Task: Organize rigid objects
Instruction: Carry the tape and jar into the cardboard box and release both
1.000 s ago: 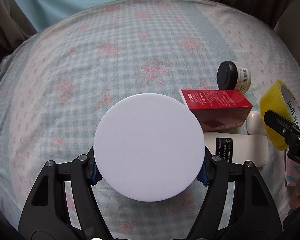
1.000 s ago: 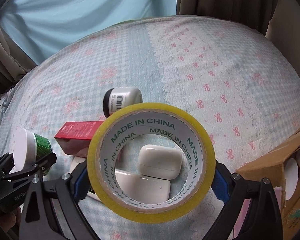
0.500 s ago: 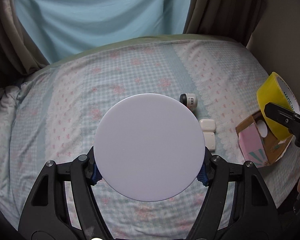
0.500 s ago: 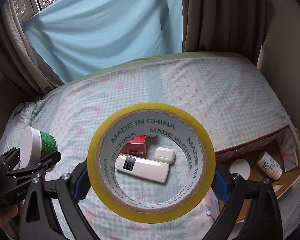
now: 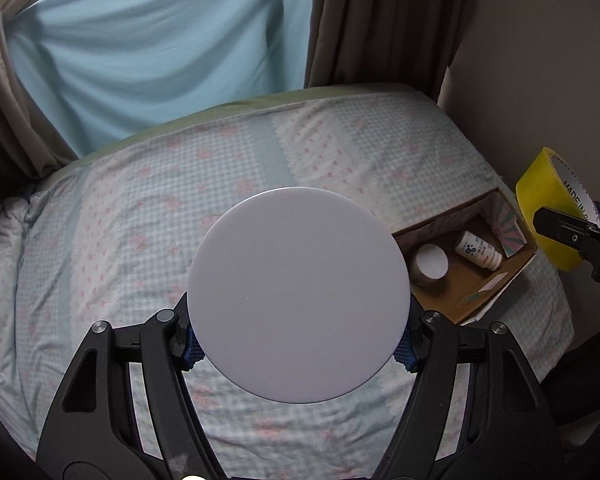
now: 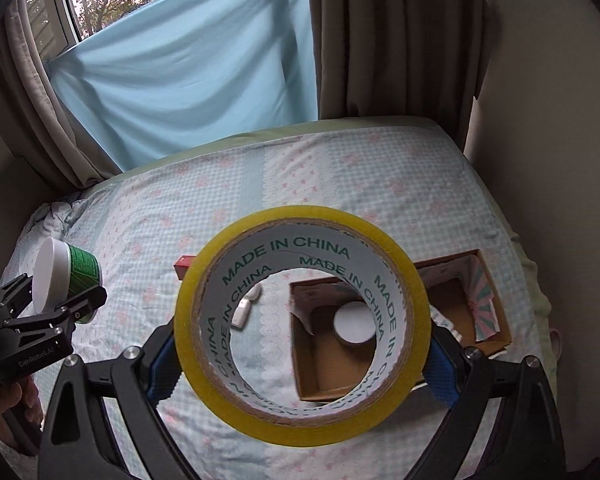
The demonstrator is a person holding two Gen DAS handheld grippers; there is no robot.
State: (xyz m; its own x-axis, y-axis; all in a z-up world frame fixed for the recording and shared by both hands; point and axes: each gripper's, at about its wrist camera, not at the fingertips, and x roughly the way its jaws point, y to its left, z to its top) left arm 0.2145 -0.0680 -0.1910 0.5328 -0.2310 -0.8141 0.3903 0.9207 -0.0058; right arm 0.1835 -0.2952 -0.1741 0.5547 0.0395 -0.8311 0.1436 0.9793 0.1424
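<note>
The left gripper (image 5: 299, 354) is clamped on a white-lidded jar (image 5: 299, 302) with a green label, its blue pads pressing the sides, and holds it in the air above the bed (image 5: 140, 208). The right gripper (image 6: 300, 360) is clamped across a roll of yellow tape (image 6: 300, 326) and also holds it clear of the bedding. Both loads hang above and a little short of the cardboard box (image 6: 496, 312) that lies open at the right side of the bed.

Two things already lie inside the box: a round white-lidded tub (image 6: 354, 324) and a small white bottle (image 5: 478, 249) on its side. So the sorting appears partly done, with the jar and the tape seemingly next in line to go in.

Left on the bedspread, well apart from the box, are a red carton (image 6: 184, 265) and a couple of small white cases (image 6: 246, 306), seen through the hole of the tape. By my reckoning these are yet to be gathered; whether more lies behind the jar's lid cannot be told.
</note>
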